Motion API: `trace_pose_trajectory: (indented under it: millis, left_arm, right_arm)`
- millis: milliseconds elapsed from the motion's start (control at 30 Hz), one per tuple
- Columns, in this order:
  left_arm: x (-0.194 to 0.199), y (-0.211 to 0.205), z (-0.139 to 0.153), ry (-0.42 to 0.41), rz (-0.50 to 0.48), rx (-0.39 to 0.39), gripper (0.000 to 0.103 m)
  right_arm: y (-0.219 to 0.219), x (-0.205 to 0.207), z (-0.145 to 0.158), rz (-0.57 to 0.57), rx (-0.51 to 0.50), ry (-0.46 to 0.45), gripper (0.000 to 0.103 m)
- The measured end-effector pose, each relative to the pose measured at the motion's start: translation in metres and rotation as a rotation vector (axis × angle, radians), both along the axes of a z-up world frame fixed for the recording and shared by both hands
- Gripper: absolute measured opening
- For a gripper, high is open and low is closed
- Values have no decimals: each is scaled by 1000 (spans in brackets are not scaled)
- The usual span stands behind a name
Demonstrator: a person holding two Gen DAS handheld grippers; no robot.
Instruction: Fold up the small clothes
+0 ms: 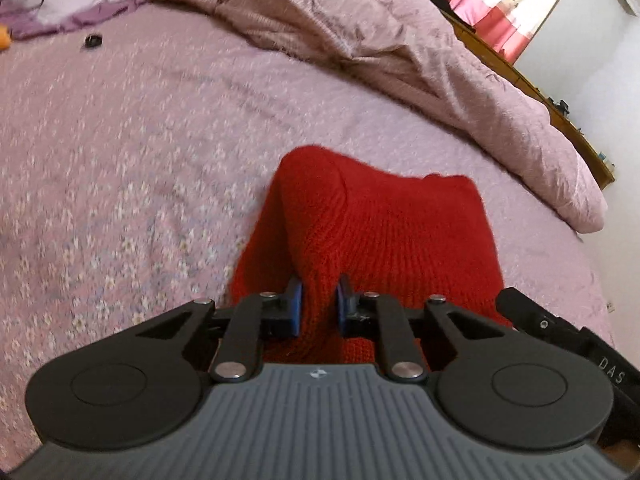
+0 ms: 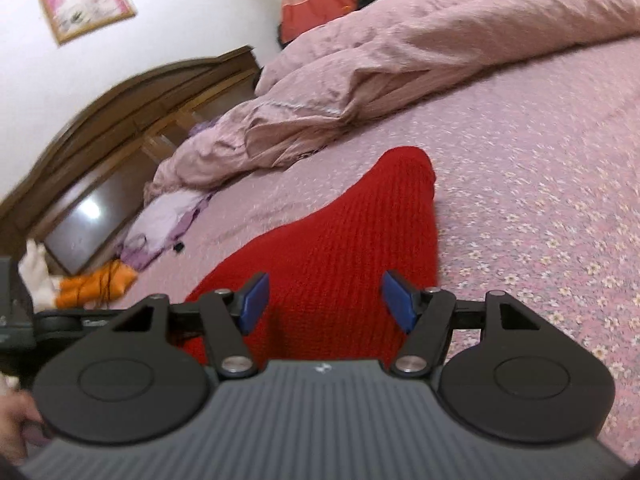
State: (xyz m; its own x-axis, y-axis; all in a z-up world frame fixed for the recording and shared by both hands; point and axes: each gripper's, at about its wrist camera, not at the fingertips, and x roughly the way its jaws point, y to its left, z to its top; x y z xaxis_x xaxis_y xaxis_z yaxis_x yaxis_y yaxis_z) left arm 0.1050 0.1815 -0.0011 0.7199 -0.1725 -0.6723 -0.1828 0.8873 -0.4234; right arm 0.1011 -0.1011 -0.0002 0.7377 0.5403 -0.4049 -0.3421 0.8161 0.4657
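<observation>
**Red knit garment gripped by the left tool on the bed**

Item under inspection: one red knitted garment (image 1: 384,224), coarse ribbed weave, solid colour, no print or trim visible. Which kind of garment it is cannot be told from these views. It lies on the pink floral bedspread (image 1: 120,152), near the rumpled pink duvet (image 1: 360,32) heaped along the far side of the bed.

Form: the cloth is bunched, not flat. In the left wrist view a ridge of fabric rises from the tool toward a rounded far end, with a fold line running down beside it. In the right wrist view the garment (image 2: 332,248) tapers from a broad near portion to a narrow rounded tip.

Orientation: the long axis runs away from both tools, the narrow end pointing toward the duvet.

Left gripper (image 1: 319,304): blue pads drawn close together, clamped on a pinched ridge of the red knit.

Right gripper (image 2: 325,300): blue pads standing well apart, above the broad near part of the garment; they press on no cloth.

Other items: an orange and white soft toy (image 2: 80,280) and lilac cloth (image 2: 168,216) near the wooden headboard (image 2: 120,120).
</observation>
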Motion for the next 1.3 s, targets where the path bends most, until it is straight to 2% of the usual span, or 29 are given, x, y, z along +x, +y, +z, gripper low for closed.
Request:
trace_pose_trajectory:
  millis: [100, 300, 467, 733, 867, 967, 1300]
  left_arm:
    - [3, -3, -1, -1, -14, 17, 21]
    - [3, -10, 0, 3, -13, 64, 29]
    - [2, -11, 5, 16, 6, 91, 50]
    - [5, -9, 11, 38, 29, 104, 64]
    - [8, -10, 14, 43, 29, 108, 67]
    - [11, -11, 15, 49, 26, 121, 68]
    - [22, -14, 14, 69, 10, 138, 68]
  right_arm:
    - [6, 2, -2, -5, -52, 0, 65]
    - [1, 4, -7, -16, -69, 19, 67]
    - [-3, 4, -9, -39, -34, 53, 71]
    - [-17, 9, -7, -77, 10, 98, 75]
    - [-31, 15, -6, -110, 45, 115, 77]
    - [-39, 22, -6, -120, 70, 137, 83]
    - [-42, 55, -22, -14, 107, 257, 84]
